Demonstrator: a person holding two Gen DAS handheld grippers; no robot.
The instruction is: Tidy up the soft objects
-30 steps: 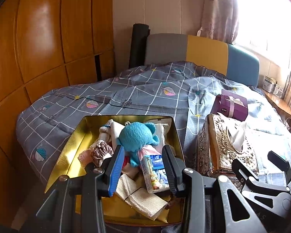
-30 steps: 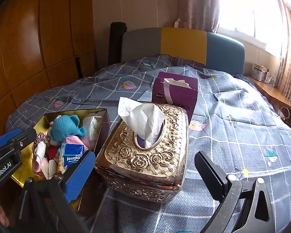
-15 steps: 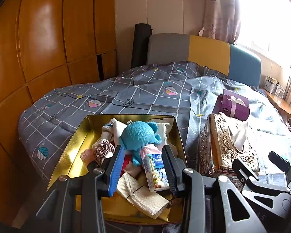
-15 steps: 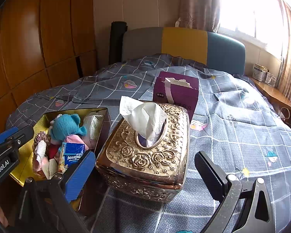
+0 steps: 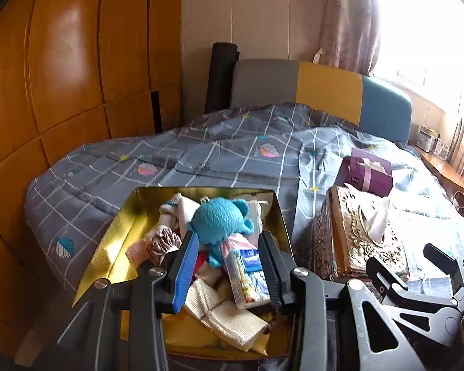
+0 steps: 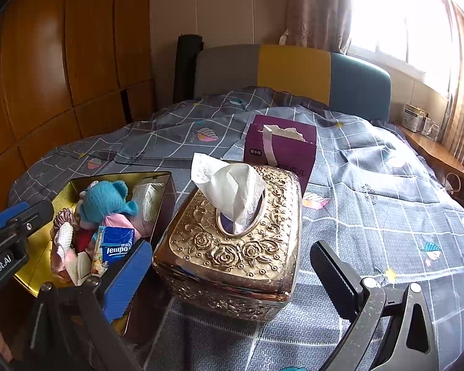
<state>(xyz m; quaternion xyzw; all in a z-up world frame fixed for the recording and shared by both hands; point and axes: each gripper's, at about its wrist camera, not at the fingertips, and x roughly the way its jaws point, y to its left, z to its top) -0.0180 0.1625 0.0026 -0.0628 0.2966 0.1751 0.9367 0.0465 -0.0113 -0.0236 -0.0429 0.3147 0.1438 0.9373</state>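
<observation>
An open gold tin [image 5: 120,225] sits at the near corner of the bed, filled with soft things. Among them are a blue plush toy [image 5: 219,219], a blue tissue pack [image 5: 247,273], a pinkish scrunchie [image 5: 164,242] and a folded beige cloth [image 5: 219,309]. My left gripper [image 5: 228,241] hangs open just above the tin's near end, nothing between its fingers. The right wrist view shows the same tin [image 6: 68,191], plush toy [image 6: 105,199] and tissue pack [image 6: 116,244]. My right gripper [image 6: 229,250] is wide open and empty, in front of the ornate gold tissue box [image 6: 241,247].
A purple tissue box [image 6: 287,148] stands behind the gold one on the grey checked bedspread [image 6: 386,204]. Wooden wardrobe doors [image 5: 62,77] line the left side. A headboard [image 6: 294,71] and a wooden side shelf [image 6: 433,151] bound the far and right edges.
</observation>
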